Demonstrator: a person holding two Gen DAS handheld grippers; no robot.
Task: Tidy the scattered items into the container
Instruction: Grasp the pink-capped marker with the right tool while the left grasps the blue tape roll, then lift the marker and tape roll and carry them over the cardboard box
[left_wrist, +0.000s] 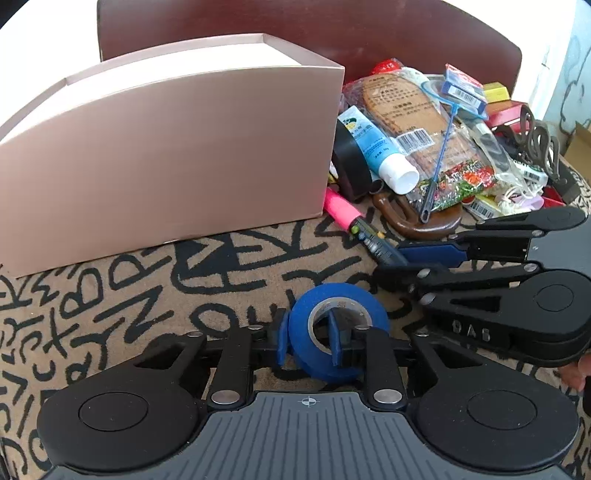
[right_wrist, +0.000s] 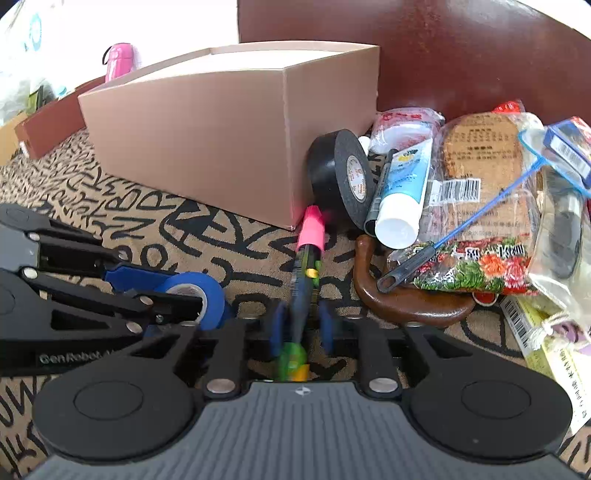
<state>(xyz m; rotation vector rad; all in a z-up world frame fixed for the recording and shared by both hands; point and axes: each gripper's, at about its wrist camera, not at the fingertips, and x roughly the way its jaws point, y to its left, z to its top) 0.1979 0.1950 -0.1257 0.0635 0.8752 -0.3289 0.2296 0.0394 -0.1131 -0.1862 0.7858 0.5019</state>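
Note:
A pale pink cardboard box (left_wrist: 166, 147) (right_wrist: 221, 147) stands open-topped on the lettered cloth. My left gripper (left_wrist: 308, 341) is shut on a blue tape roll (left_wrist: 343, 299): one finger sits outside the ring and the other inside its hole. In the right wrist view the roll (right_wrist: 212, 295) and the left gripper (right_wrist: 177, 288) appear at the left. My right gripper (right_wrist: 301, 330) is shut on a thick pen with a pink cap (right_wrist: 312, 229), cap pointing toward the box corner. The left wrist view shows the pen (left_wrist: 343, 212) and the right gripper (left_wrist: 399, 262) at the right.
A pile lies right of the box: a black tape roll (right_wrist: 340, 173), a white-capped blue tube (right_wrist: 402, 192), a brown curved wooden piece (right_wrist: 406, 306), and plastic packets (right_wrist: 480, 184). A dark red board (right_wrist: 443, 55) stands behind. The patterned cloth (left_wrist: 147, 295) lies in front of the box.

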